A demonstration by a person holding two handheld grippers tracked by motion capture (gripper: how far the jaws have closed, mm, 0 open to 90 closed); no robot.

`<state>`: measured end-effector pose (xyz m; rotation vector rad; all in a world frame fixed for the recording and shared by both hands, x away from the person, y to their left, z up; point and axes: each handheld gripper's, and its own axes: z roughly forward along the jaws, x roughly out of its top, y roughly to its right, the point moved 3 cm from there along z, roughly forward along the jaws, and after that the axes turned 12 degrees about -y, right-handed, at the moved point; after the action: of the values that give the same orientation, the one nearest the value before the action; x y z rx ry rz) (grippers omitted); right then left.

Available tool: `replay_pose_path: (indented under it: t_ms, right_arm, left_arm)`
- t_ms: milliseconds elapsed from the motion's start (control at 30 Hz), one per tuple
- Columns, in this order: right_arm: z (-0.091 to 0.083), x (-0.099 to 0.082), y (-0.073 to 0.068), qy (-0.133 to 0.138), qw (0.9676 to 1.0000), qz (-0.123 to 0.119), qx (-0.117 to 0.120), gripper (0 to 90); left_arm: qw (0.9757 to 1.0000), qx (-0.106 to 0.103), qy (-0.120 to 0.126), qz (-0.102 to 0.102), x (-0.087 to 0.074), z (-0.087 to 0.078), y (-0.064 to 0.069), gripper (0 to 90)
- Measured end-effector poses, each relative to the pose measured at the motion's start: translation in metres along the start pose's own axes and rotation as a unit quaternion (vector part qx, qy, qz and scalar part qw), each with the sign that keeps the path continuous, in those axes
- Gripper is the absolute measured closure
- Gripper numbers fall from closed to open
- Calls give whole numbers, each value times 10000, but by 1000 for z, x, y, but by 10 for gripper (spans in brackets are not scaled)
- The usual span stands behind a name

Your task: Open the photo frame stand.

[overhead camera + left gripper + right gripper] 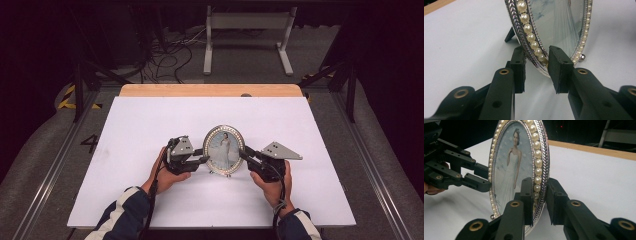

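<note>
Left hand-held gripper [204, 158]: jaws straddling left rim of oval pearl-trimmed photo frame [223, 149], one in front, one behind; contact not clear in left gripper view, cannot tell if clamped.

Frame: upright on white counter [150, 125], mid-front, rear strut [510, 35] down.

Right hand-held gripper [245, 153]: clamped on right rim, pads both sides of pearl band.

Advice: grip metal edge only, equal pressure both sides, lift level, avoid twisting glass.

Bright, even overhead light on white table [150, 130]; dark surroundings; soft close-up blur.
</note>
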<state>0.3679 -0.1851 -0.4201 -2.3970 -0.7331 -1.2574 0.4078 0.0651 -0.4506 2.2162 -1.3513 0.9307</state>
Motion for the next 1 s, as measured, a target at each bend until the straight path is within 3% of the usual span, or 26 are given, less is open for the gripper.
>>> replay_pose_path:
  t_ms: [1000]
  right_arm:
    - [8,3,0,-45,9997,-193,-152,745]
  left_arm:
    - [9998,123,-121,-40,-8,-1,7,709]
